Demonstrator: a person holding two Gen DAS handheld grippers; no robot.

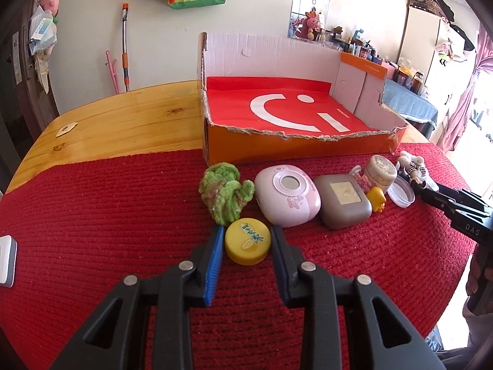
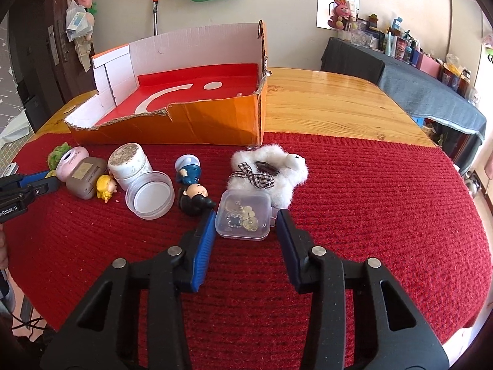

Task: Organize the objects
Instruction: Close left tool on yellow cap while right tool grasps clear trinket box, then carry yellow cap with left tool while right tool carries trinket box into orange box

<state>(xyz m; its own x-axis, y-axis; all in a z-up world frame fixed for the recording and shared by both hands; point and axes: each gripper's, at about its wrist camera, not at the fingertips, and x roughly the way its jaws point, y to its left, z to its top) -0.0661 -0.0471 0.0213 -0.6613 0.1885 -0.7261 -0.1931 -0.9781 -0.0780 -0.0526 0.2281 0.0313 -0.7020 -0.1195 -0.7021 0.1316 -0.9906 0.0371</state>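
Clutter for sorting lies in a row on the red knitted mat [image 1: 107,215] that covers the near part of the wooden bench [image 1: 123,117], in front of a cut-down orange cardboard box [image 1: 295,148] with a red liner. At one end of the row a round yellow cap [image 1: 248,240] with a printed top sits between the jaws of the left gripper [image 1: 247,231]; its blue pads stand close against the cap's two sides, though whether they press on it I cannot tell. Just behind the cap lies a green fuzzy lump [image 1: 223,192], then a pink rounded case [image 1: 285,195], a grey-brown case [image 1: 343,200], a small yellow figure [image 1: 378,201], a white jar [image 1: 382,171] with a speckled top and a clear round lid [image 2: 151,195]. Further along, two little figurines [image 2: 191,185], one in a blue cap and one dark-haired, lie beside that lid. At the far end a small clear plastic box [image 2: 245,214] holding trinkets rests against a white fluffy toy [image 2: 271,169] with a checked bow. The right gripper [image 2: 245,225] brackets this clear box, the jaws narrowed close to its sides, contact again not certain. Behind the box the bare bench runs to its far edge.
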